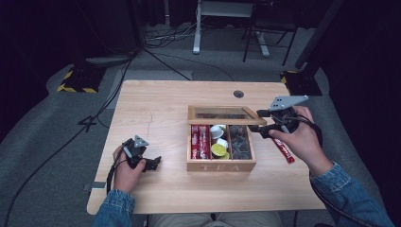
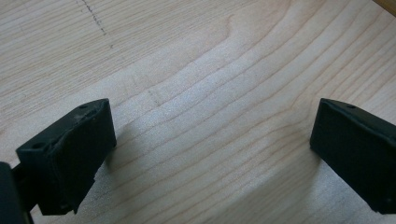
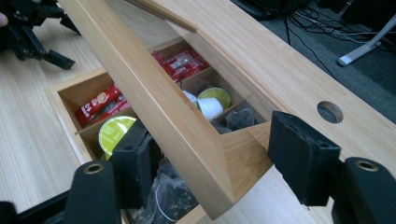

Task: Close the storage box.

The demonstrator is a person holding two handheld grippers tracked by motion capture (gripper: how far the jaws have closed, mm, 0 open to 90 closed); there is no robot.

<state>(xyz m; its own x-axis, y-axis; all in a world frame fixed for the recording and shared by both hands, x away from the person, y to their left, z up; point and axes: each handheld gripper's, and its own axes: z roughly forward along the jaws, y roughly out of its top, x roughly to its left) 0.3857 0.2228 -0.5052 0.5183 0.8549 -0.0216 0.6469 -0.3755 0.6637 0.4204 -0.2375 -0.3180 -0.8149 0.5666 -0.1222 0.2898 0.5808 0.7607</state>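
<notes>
A pale wooden table (image 1: 156, 101) with fine, wavy grain and a round cable hole (image 1: 239, 93) near its far edge carries a rectangular bamboo tea box (image 1: 221, 166), the letters TEA cut into its front wall. The box sits right of the table's centre and is split into 3 compartments: glossy red sachets (image 1: 200, 142) on the left, small round capsules (image 1: 219, 150) with green and white foil tops in the middle, and dark crinkled clear-wrapped bags (image 1: 239, 142) on the right. Its lid (image 1: 222, 113), a wooden frame around a clear pane, stands raised on its far hinge side. The right gripper (image 1: 263, 124) straddles the lid's right corner; in the right gripper view its 2 blocky black foam-padded jaws sit either side of the smooth wooden edge (image 3: 177, 126) with a gap showing, not pressed shut. A slim red sachet (image 1: 283, 150) lies on the table just below the right hand (image 1: 295, 137). The left gripper (image 1: 152, 163) rests low over bare wood, well left of the box, jaws spread wide with nothing between them.
</notes>
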